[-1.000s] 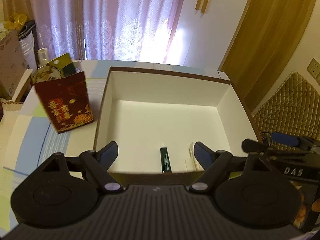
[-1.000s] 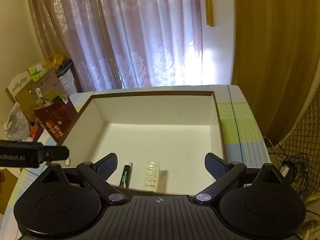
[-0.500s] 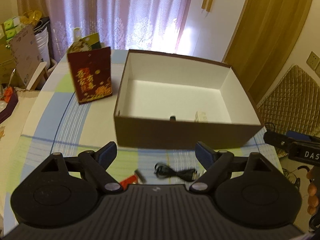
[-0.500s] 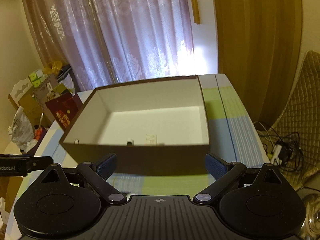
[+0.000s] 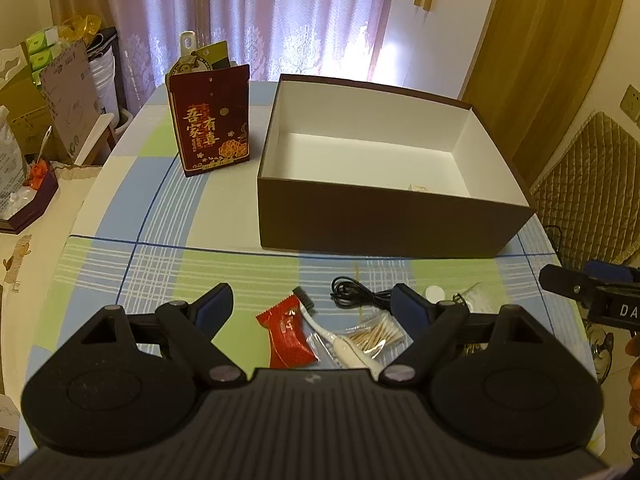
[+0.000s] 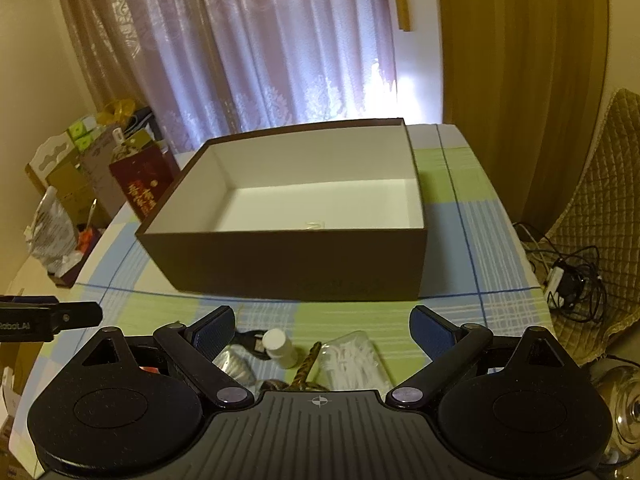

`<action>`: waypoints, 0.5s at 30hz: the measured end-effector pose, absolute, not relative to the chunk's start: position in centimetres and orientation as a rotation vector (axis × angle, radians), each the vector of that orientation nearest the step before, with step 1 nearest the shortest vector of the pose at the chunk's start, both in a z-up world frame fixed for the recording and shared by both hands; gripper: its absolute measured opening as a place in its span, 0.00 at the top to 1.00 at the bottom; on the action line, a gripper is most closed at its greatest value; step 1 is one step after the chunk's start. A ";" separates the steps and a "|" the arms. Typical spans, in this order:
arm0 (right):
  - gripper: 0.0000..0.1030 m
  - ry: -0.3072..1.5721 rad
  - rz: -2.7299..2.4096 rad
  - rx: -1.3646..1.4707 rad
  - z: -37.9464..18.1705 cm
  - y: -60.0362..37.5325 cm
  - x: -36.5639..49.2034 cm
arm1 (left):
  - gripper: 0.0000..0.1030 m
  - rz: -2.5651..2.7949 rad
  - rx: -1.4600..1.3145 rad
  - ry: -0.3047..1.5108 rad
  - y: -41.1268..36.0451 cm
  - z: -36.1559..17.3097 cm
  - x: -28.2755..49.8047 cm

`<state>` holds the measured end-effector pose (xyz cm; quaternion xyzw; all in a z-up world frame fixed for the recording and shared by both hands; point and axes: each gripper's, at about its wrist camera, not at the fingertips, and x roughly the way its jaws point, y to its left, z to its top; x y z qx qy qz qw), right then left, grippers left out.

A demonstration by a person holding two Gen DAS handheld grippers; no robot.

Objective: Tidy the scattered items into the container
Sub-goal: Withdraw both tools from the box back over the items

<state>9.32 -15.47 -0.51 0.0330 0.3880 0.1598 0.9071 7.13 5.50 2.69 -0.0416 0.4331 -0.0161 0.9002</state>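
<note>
A brown box [image 5: 384,220] with a white inside stands open on the checked tablecloth; it also fills the right wrist view as the box [image 6: 296,264]. In front of it lie a red sachet [image 5: 286,338], a white brush with dark bristles [image 5: 340,344], a bag of cotton swabs [image 5: 374,336] and a black cable [image 5: 356,296]. My left gripper [image 5: 314,304] hangs open above these, holding nothing. My right gripper [image 6: 322,326] is open over a small white bottle [image 6: 280,348], a clear bag of white picks [image 6: 354,360] and a brown striped stick [image 6: 306,366].
A dark red gift bag [image 5: 210,120] with gold print stands left of the box. Cardboard boxes and bags [image 5: 44,92] crowd the floor at left. A quilted chair [image 5: 592,184] and cables [image 6: 572,276] are at right. The table edge curves along the left.
Both grippers have pulled back and away from over the box toward the near table edge. The scattered items in front of the box have come into view. Both stay open.
</note>
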 end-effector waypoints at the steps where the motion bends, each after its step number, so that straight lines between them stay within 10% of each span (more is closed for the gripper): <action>1: 0.04 0.803 0.333 0.066 -0.6 -15.4 9.2 | 0.19 -0.033 -0.085 0.899 5.5 2.6 7.0; 15: 0.04 0.887 0.314 0.057 -3.3 -16.2 7.3 | 0.19 -0.011 -0.063 0.979 6.0 -0.2 5.2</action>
